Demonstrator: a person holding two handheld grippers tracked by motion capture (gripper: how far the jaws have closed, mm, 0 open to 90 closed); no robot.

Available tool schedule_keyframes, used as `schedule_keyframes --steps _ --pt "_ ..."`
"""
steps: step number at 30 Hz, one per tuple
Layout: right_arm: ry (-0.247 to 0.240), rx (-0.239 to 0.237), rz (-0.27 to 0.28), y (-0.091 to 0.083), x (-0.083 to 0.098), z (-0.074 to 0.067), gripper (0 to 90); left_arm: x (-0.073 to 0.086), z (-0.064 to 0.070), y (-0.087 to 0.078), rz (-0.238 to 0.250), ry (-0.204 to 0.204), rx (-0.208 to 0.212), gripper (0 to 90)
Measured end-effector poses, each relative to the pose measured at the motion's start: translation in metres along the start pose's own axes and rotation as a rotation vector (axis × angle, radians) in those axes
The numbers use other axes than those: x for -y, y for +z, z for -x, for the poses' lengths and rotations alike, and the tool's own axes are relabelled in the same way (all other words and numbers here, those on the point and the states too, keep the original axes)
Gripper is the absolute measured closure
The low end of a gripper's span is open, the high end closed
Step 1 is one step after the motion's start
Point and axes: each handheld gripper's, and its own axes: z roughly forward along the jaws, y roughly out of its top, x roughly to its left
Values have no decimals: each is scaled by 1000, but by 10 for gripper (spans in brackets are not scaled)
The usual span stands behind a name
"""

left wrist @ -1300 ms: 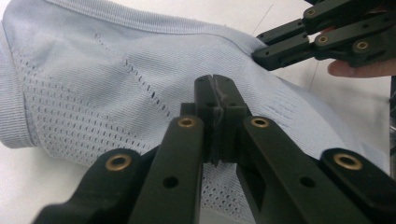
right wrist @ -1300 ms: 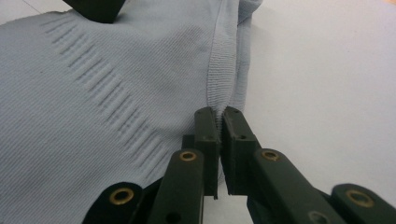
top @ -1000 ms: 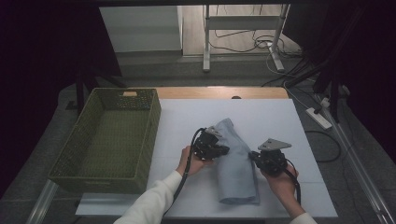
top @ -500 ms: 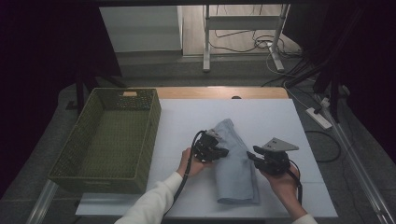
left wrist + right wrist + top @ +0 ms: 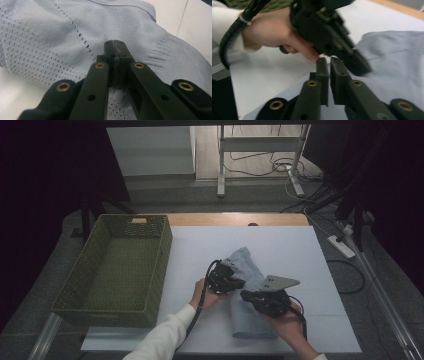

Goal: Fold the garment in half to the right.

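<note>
A light blue knit garment (image 5: 246, 322) lies folded in a long strip on the white table (image 5: 285, 245), right of centre. My left gripper (image 5: 240, 283) rests on its left edge with its jaws shut; in the left gripper view the tips (image 5: 115, 44) sit just over the mesh fabric (image 5: 50, 37), with no cloth seen between them. My right gripper (image 5: 245, 295) hovers over the garment's middle, pointing left at the left gripper (image 5: 363, 67). Its jaws (image 5: 329, 61) are drawn together to a thin slit with nothing in it. The garment (image 5: 392, 57) lies beyond them.
A green woven basket (image 5: 162, 255) with nothing in it stands at the table's left. A wooden strip (image 5: 235, 219) runs along the far edge. A power strip (image 5: 342, 247) and cables lie on the floor to the right.
My right gripper has moved left and nearer, from the garment's right edge to over its middle, close to the left gripper. The left gripper has barely moved.
</note>
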Motion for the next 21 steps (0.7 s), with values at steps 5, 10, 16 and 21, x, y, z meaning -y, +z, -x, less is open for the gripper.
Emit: schedule_keyframes --steps 5,10,16,21 --pt "-2 -15 -29 14 0 -4 889 0 -1 0 1 -2 5 891" --pt "-48 -31 -75 22 0 -13 891 0 -1 2 -1 -4 5 890" --pt "-51 -38 -156 31 10 -15 892 2 -1 3 -9 -5 10 890" --pt "-49 -33 -197 35 18 -15 892 4 -1 3 -7 -8 17 890"
